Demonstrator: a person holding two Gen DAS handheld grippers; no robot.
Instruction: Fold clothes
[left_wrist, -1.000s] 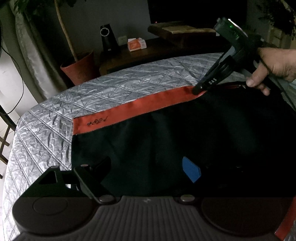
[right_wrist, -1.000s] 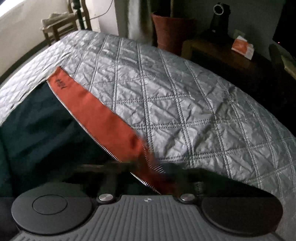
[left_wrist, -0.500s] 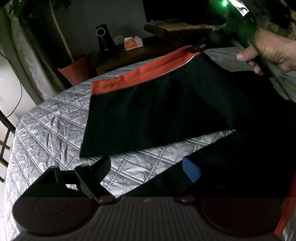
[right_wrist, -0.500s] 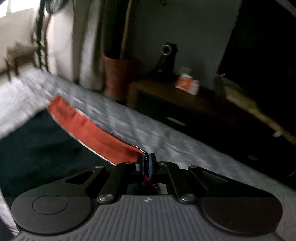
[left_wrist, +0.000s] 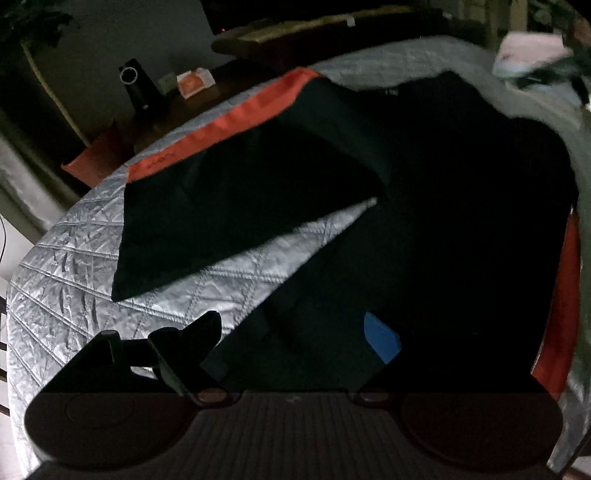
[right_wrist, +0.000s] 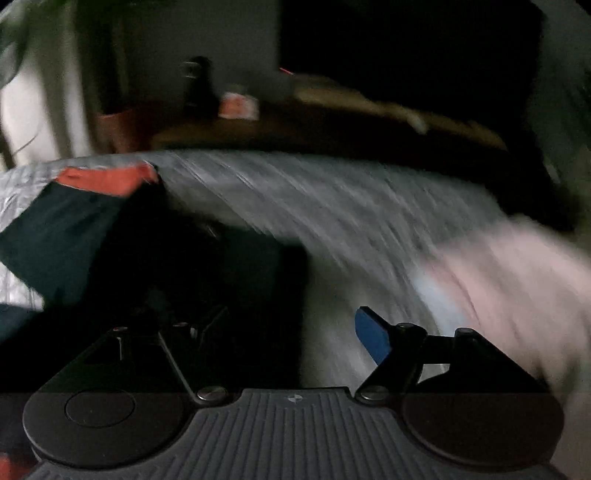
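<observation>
- The left hand-held gripper (left_wrist: 299, 332) stands with its jaws spread wide, its blue-padded fingertip (left_wrist: 382, 338) over the dark cloth and nothing pinched between the pads.
- The right hand-held gripper (right_wrist: 291, 328) has just been opening its jaws; they now stand spread, with nothing pressed between them. Its blue pad (right_wrist: 373, 338) sits over the bed cover, the other finger over dark cloth.
- The dark, almost black garment with an orange zip-edged band (left_wrist: 424, 229) lies on the bed, filling the middle and right of the left wrist view.
- One panel of it (left_wrist: 236, 206) is folded back over the rest, its orange band (left_wrist: 229, 129) running along the far edge, and it rests at an angle so that a wedge of cover shows between the panel and the main body.
- A second orange strip (left_wrist: 561, 306) shows at the garment's right edge.
- The silver-grey quilted bed cover (left_wrist: 74, 288) with diamond stitching carries the garment.
- In the right wrist view, heavily blurred, the garment lies at the left, and a pale pink cloth (right_wrist: 517, 266) lies on the cover at the right, apart from the garment.
- Behind the bed stands a dark wooden bench (left_wrist: 192, 99) with a small orange and white box (left_wrist: 195, 82) and a dark upright device (left_wrist: 136, 85).
</observation>
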